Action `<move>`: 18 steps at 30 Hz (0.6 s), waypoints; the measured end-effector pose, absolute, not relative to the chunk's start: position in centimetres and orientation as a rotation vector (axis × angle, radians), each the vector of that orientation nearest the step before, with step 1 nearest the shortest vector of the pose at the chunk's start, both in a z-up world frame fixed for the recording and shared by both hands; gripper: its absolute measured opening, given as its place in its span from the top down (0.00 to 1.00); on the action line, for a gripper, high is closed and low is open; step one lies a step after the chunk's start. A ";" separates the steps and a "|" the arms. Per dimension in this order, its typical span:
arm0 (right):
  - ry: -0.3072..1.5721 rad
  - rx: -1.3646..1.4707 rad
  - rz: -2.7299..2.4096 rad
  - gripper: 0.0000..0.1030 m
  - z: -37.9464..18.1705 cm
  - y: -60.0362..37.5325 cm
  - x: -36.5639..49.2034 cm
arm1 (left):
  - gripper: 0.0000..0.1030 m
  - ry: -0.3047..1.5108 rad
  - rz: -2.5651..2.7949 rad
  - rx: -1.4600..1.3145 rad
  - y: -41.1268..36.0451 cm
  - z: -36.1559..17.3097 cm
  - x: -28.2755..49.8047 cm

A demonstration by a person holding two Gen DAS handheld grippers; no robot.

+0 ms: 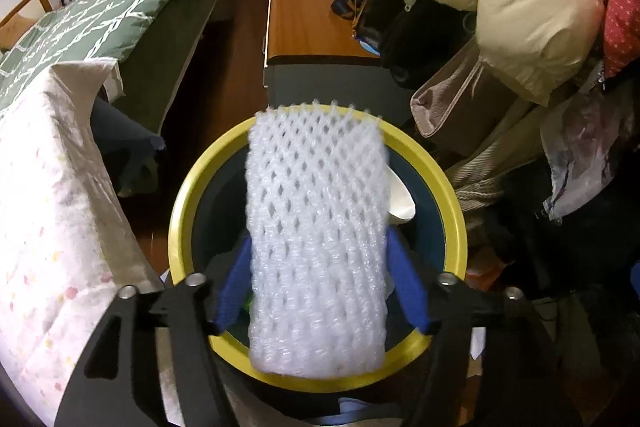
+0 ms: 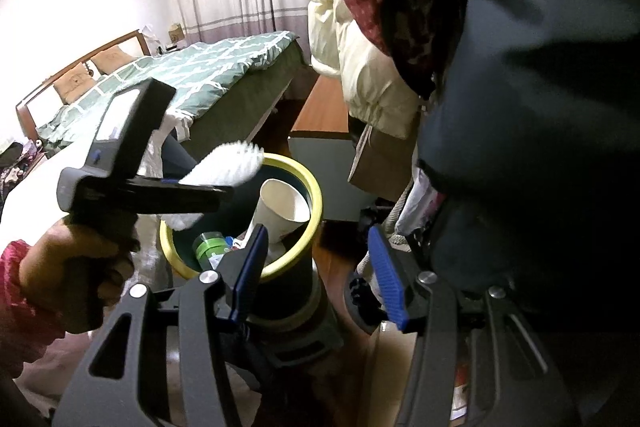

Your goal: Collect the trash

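Note:
My left gripper [image 1: 320, 259] is shut on a white foam net sleeve [image 1: 316, 235] and holds it right above a bin with a yellow rim [image 1: 180, 211]. In the right wrist view the left gripper [image 2: 216, 183] holds the sleeve [image 2: 228, 163] over the bin's left rim [image 2: 316, 203]. The bin holds a white paper cup [image 2: 280, 211], also visible in the left wrist view [image 1: 400, 199], and a green roll [image 2: 208, 247]. My right gripper [image 2: 320, 259] is open and empty, low beside the bin's right side.
A bed with a green quilt [image 1: 100, 15] and a white pillow [image 1: 48, 211] lie to the left. A wooden desk [image 1: 304, 19] is behind the bin. Hanging coats and clothes [image 1: 520, 7] crowd the right side; they also fill the right wrist view [image 2: 520, 67].

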State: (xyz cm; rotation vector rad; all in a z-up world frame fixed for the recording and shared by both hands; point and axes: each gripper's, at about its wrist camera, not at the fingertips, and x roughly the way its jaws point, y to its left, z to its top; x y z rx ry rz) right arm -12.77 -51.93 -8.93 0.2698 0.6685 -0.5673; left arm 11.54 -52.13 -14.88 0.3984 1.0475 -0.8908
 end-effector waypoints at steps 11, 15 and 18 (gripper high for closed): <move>0.601 0.230 -0.541 0.49 -5.8 -49.7 -14.1 | 0.10 0.994 -0.898 0.353 -47.5 -12.1 10.2; 0.582 0.199 -0.533 0.41 -4.7 -48.9 -14.4 | 0.04 0.871 -0.824 0.268 -39.9 -7.7 10.7; 0.575 0.196 -0.500 0.39 -4.5 -48.4 -13.6 | 0.04 0.732 -0.719 0.239 -33.1 -4.4 10.1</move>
